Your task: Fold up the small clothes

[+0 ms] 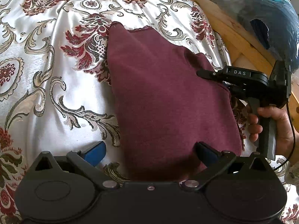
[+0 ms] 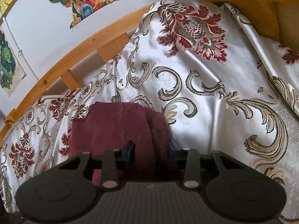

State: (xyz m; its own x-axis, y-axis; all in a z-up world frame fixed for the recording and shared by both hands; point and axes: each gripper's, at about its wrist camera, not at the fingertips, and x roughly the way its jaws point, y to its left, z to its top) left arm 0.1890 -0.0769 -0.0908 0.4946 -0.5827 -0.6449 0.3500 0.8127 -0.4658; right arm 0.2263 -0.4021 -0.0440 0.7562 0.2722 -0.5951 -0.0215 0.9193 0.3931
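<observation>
My right gripper pinches a bunched edge of the maroon garment between its fingers. My left gripper rests spread over the near hem. Beyond lies the slippery patterned bedspread, which could let the cloth slide mid-fold.

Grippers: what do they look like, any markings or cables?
Both are matte black plastic with two round discs at the base and linkage arms on silver pivot pins. The left gripper has blue finger pads. The right gripper bears white "DAS" lettering, a grey pistol handle, and a thin black cable.
</observation>
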